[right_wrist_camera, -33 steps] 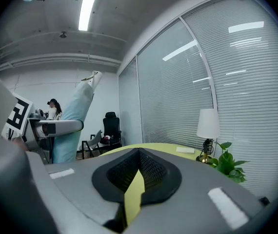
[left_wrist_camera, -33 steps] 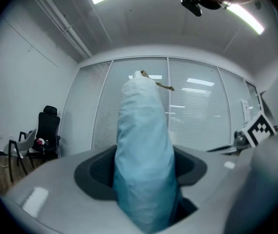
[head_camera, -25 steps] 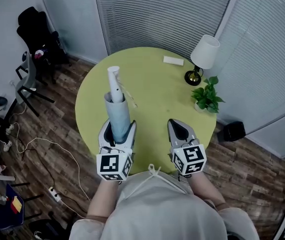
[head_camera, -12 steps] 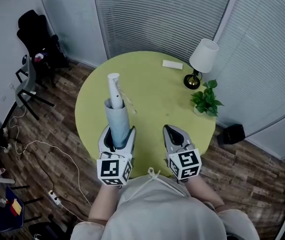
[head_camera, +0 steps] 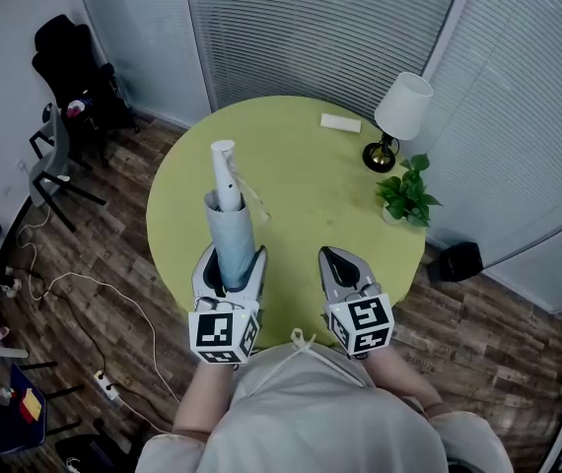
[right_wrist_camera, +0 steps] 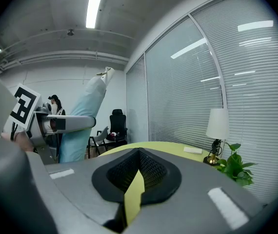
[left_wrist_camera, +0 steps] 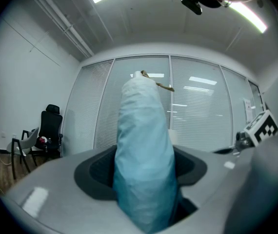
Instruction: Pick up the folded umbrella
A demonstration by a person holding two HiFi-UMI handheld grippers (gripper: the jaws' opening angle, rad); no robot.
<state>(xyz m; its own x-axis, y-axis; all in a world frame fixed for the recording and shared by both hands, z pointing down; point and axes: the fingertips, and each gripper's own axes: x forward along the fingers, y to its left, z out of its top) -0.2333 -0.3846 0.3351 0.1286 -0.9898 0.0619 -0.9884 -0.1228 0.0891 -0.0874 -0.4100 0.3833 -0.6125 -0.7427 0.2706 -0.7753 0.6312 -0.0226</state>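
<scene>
the left hand-held gripper is clamped on the pale blue folded umbrella. the lower end sits between its jaws and the white end points away over the yellow desk. the umbrella looks lifted clear of the desk, so the pick-up seems done. the right hand-held gripper is beside it, closed to a thin slit and holding nothing.
</scene>
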